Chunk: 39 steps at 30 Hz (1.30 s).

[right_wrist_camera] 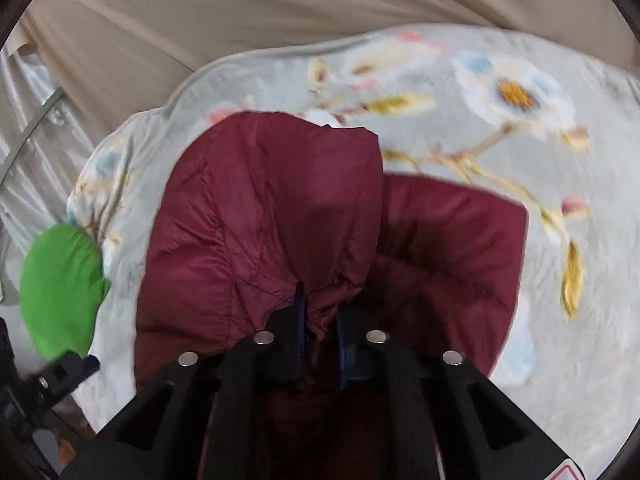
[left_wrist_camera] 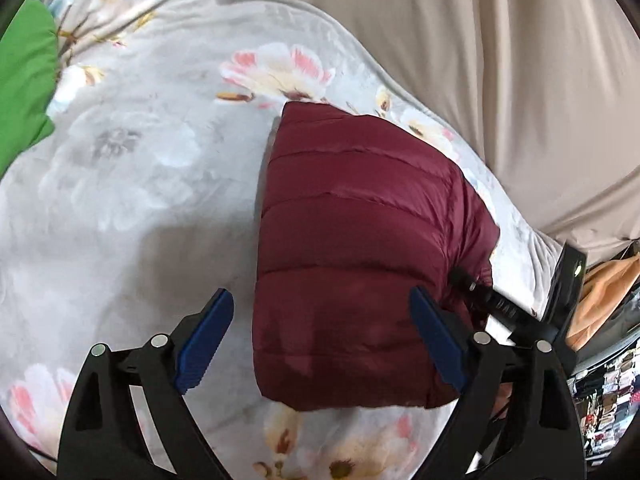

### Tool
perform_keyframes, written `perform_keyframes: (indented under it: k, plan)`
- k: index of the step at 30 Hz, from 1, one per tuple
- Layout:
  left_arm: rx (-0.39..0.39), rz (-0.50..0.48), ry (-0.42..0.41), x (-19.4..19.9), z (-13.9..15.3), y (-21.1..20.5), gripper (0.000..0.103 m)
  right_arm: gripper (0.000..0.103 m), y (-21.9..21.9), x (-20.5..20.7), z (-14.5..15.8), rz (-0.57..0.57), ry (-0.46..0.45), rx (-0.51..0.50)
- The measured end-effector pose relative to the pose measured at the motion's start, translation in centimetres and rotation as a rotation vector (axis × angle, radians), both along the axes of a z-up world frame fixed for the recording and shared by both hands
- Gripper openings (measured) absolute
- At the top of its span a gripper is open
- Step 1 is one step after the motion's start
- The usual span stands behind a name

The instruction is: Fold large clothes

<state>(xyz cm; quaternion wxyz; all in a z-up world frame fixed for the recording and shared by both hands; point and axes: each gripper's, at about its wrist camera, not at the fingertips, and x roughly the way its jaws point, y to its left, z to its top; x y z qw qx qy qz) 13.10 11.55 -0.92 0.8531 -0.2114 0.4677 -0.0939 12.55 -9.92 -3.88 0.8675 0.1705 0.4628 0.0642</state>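
My right claw (right_wrist_camera: 318, 320) pinches a bunched fold of the maroon puffer jacket (right_wrist_camera: 260, 216) on the floral blanket (right_wrist_camera: 520, 160); my left claw (left_wrist_camera: 320, 340) hovers wide above it (green cloth (left_wrist_camera: 24, 80) nearby).

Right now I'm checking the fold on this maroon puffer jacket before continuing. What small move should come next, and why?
Probably carry the right claw forward and lay its pinched flap down on the maroon puffer jacket. That claw is shut on a lifted fold of fabric, while the left claw is open and holds nothing, with the jacket lying on the floral blanket.
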Motion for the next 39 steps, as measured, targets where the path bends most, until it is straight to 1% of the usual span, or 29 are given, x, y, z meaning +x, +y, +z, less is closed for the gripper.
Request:
perform_keyframes:
  k: [1,2,3,4,5,7,8,9,10,12,13,14,15,16,17,18,19,21,22,23,24,25,27,28,29,31,33,36,39]
  plan:
    - [0.011,-0.014,0.019,0.6,-0.7,-0.5,0.087,0.008,-0.6,-0.3,-1.1,-0.026,0.011,-0.031]
    - [0.033,-0.022,0.053,1.3,-1.6,-1.0,0.087,0.007,-1.1,-0.5,-2.1,-0.041,0.019,-0.038]
    - [0.045,-0.026,0.079,1.5,-2.3,-1.3,0.087,0.008,-2.1,-0.9,-3.6,-0.069,0.036,-0.015]
    - [0.048,-0.033,0.120,2.4,-3.5,-1.9,0.088,0.009,-2.7,-1.3,-4.0,-0.088,0.048,0.003]
    - [0.042,-0.037,0.146,3.0,-4.4,-2.2,0.088,0.009,-3.0,-1.7,-3.6,-0.108,0.054,0.005]
    - [0.029,-0.025,0.163,3.9,-5.7,-2.4,0.092,0.027,-3.5,-2.8,-2.3,-0.148,0.022,-0.026]
    - [0.017,-0.024,0.168,4.4,-6.1,-2.5,0.095,0.032,-3.9,-3.5,-1.7,-0.175,0.002,-0.039]
    - [0.013,-0.030,0.171,4.8,-6.5,-2.6,0.098,0.041,-4.3,-4.1,-1.4,-0.207,-0.009,-0.045]
    - [-0.004,-0.054,0.176,5.3,-7.0,-2.9,0.098,0.046,-4.8,-4.5,-1.8,-0.233,0.001,-0.049]
    - [-0.041,-0.099,0.188,6.3,-8.3,-3.3,0.098,0.050,-4.8,-4.3,-3.1,-0.224,0.030,-0.056]
    - [-0.041,-0.138,0.185,6.8,-8.7,-3.7,0.098,0.051,-4.7,-4.1,-4.0,-0.212,0.044,-0.055]
    - [-0.008,-0.166,0.168,7.0,-8.4,-4.2,0.097,0.052,-4.6,-3.7,-4.9,-0.198,0.062,-0.031]
    - [0.045,-0.204,0.135,7.3,-7.8,-4.9,0.090,0.052,-5.0,-3.2,-5.7,-0.207,0.084,0.023]
    - [0.141,-0.247,0.092,7.9,-6.6,-5.8,0.086,0.051,-5.4,-2.9,-6.1,-0.229,0.096,0.077]
    - [0.198,-0.270,0.066,8.3,-5.9,-6.3,0.084,0.051,-5.7,-2.6,-6.2,-0.249,0.102,0.120]
    - [0.263,-0.291,0.030,9.1,-4.9,-6.9,0.083,0.051,-5.7,-2.2,-6.2,-0.260,0.102,0.135]
    - [0.301,-0.295,0.010,9.6,-4.5,-7.1,0.083,0.051,-5.4,-1.7,-6.1,-0.269,0.096,0.136]
    - [0.432,-0.286,-0.042,10.9,-4.0,-7.8,0.083,0.053,-4.7,-1.0,-6.5,-0.279,0.084,0.156]
    - [0.469,-0.287,-0.056,11.2,-4.0,-8.0,0.083,0.054,-4.4,-0.7,-6.7,-0.287,0.077,0.179]
    - [0.498,-0.288,-0.062,11.2,-4.0,-8.1,0.083,0.054,-4.3,-0.5,-6.7,-0.290,0.076,0.176]
    - [0.526,-0.281,-0.064,10.8,-3.7,-8.2,0.083,0.054,-4.0,-0.6,-6.1,-0.295,0.081,0.152]
    - [0.539,-0.274,-0.072,10.3,-3.3,-8.3,0.081,0.050,-4.0,-0.9,-5.5,-0.297,0.078,0.140]
    - [0.550,-0.260,-0.116,8.5,-1.8,-8.3,0.081,0.049,-4.2,-2.6,-3.2,-0.306,0.025,0.140]
    - [0.547,-0.248,-0.143,7.3,-0.8,-8.2,0.083,0.049,-4.4,-4.4,-1.1,-0.317,-0.021,0.120]
    - [0.547,-0.235,-0.159,6.4,-0.1,-8.1,0.084,0.049,-4.4,-5.4,0.0,-0.323,-0.041,0.096]
    - [0.532,-0.213,-0.190,4.5,1.4,-8.1,0.089,0.050,-4.0,-8.1,3.2,-0.323,-0.093,0.015]
    - [0.515,-0.195,-0.211,2.8,2.4,-8.0,0.091,0.051,-3.1,-10.0,4.9,-0.312,-0.108,-0.064]
    - [0.506,-0.161,-0.216,0.9,3.3,-8.2,0.092,0.054,-1.9,-11.4,5.5,-0.306,-0.098,-0.168]
    - [0.494,-0.140,-0.199,-0.5,3.4,-7.8,0.092,0.054,0.5,-12.8,4.7,-0.285,-0.091,-0.234]
